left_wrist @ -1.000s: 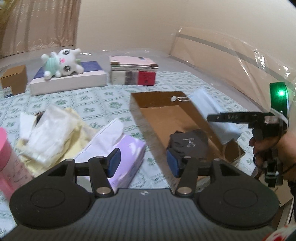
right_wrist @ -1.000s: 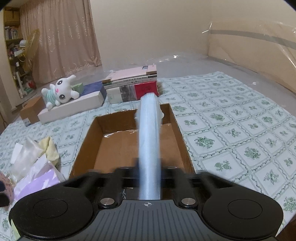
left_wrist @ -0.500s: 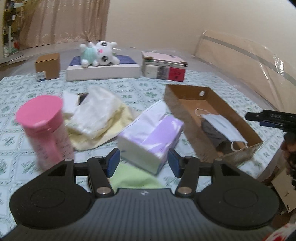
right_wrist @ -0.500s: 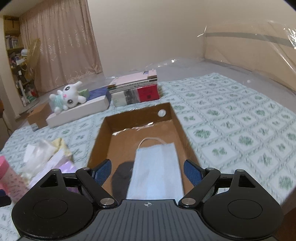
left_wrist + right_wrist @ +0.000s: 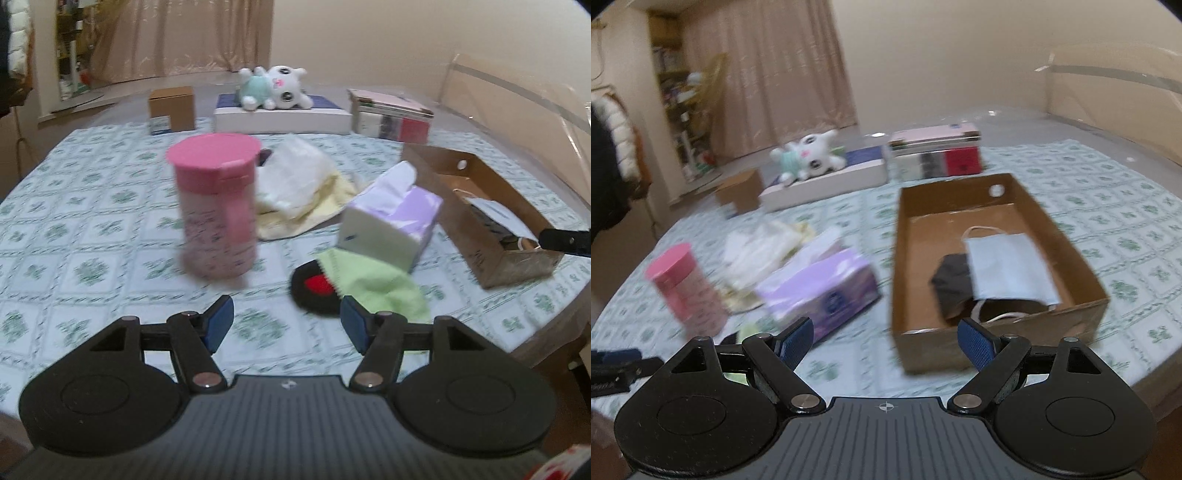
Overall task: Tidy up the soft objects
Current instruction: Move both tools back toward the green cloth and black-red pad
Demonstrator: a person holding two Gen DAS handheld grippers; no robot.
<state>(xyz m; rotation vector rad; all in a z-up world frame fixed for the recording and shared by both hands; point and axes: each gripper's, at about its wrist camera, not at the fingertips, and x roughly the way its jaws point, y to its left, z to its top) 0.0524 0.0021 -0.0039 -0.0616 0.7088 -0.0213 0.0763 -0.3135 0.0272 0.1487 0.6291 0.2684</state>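
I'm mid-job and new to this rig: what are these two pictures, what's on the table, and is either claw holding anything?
Each picture comes from a camera on a hand-held claw, looking along its fingers. The left gripper and the right gripper are both open and empty. On the table: a cardboard box containing a blue face mask over a dark cloth, a purple tissue pack, a green cloth partly covering a black-and-red round piece, and a pink canister.
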